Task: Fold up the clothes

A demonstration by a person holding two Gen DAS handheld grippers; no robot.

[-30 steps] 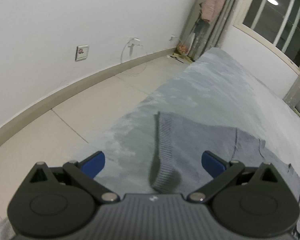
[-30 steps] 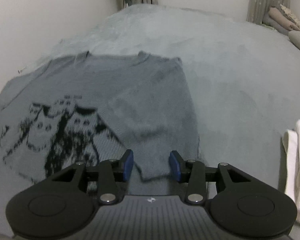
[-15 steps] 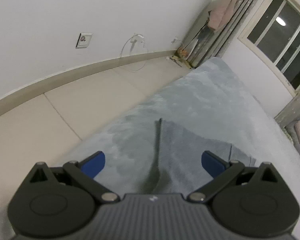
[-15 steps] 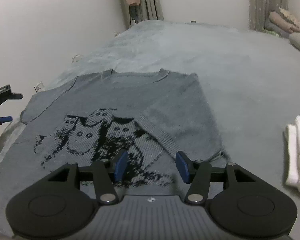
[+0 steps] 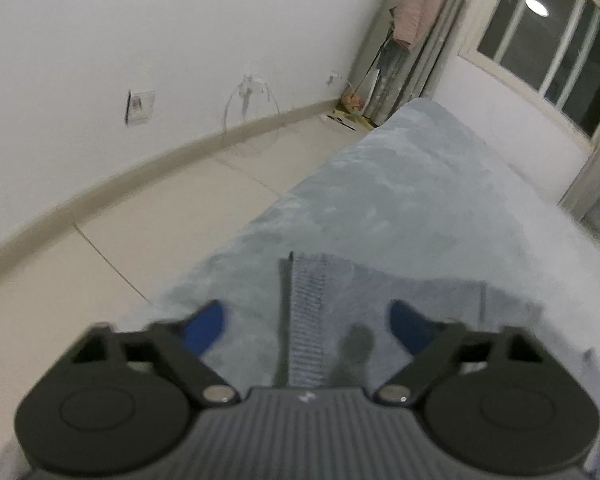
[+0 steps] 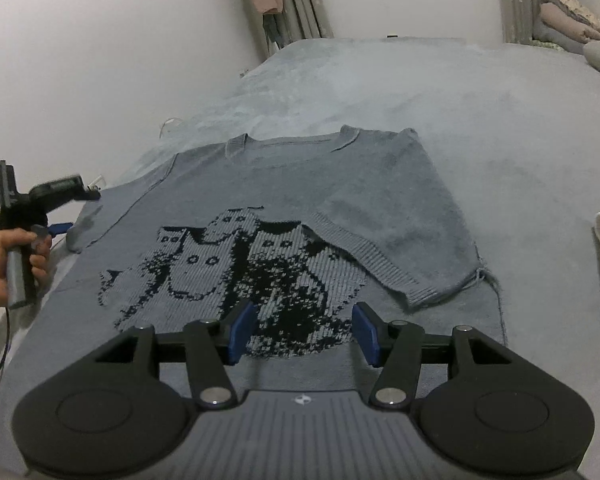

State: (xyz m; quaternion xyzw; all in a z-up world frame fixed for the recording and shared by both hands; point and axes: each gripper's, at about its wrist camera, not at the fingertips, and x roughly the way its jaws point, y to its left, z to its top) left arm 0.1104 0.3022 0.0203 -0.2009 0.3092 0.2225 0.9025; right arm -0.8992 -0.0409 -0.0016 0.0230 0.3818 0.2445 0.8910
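One sleeve of the grey knitted cat-pattern sweater (image 6: 284, 216) on the grey bed (image 6: 480, 112) is folded in; the other lies between the closing left hand-held gripper's (image 5: 306, 320) jaws, unpinched, while the right hand-held gripper (image 6: 304, 332) hovers spread and empty.

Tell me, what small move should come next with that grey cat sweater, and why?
Probably close the left gripper on the ribbed sleeve cuff between its still-parted fingers, which have just been closing. On the sweater, the other sleeve already lies folded across the body, so this one seems due next.
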